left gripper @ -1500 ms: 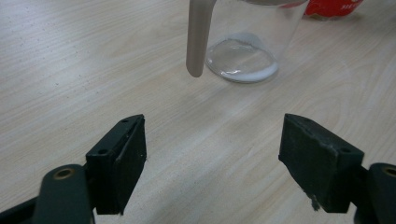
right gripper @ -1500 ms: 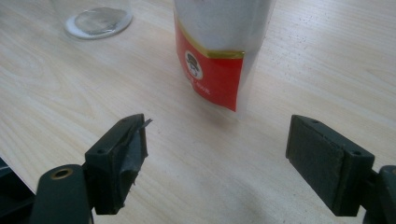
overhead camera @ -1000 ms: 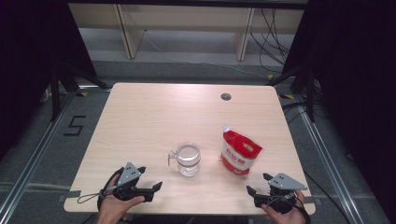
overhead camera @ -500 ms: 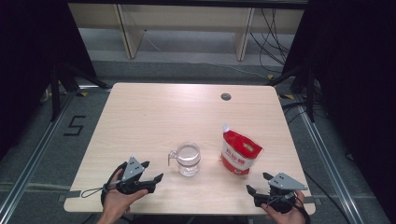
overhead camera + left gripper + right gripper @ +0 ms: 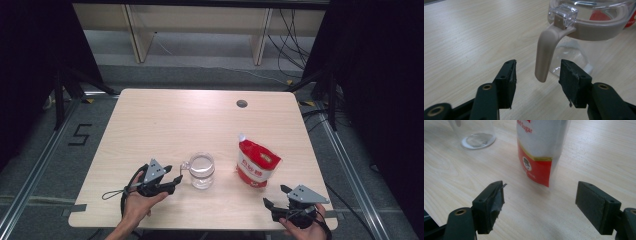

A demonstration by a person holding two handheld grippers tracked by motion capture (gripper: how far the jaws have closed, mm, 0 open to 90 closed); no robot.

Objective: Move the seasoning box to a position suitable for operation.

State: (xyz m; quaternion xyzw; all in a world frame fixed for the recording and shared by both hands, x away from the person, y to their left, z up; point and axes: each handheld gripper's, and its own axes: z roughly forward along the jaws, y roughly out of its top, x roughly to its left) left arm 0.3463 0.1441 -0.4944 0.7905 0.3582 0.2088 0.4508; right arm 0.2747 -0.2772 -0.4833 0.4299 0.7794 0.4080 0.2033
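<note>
one clear glass jug (image 5: pixel 201 170) with a beige rim stands on the pale wooden counter (image 5: pixel 165 120), and its beige handle (image 5: pixel 544 53) hangs down right between the two black jaws of the left gripper (image 5: pixel 172 179). those jaws have just been closing around the handle, yet a gap shows on each side of it in the left gripper view, so the pads are not pressing on it and the jaws are part open. beyond the jaws sits the jug's round body, with a small clear tab at the top of the handle. a hand (image 5: pixel 136 204) holds this gripper low over the counter's near edge.

ahead of the right gripper (image 5: pixel 540 202), between the lines of its jaws but farther off, stands a red and white sugar pouch (image 5: pixel 540 150), upright and untouched. its jaws are spread wide with nothing between them. past the left jaw in that view, the jug's glass base rests on the counter.
</note>
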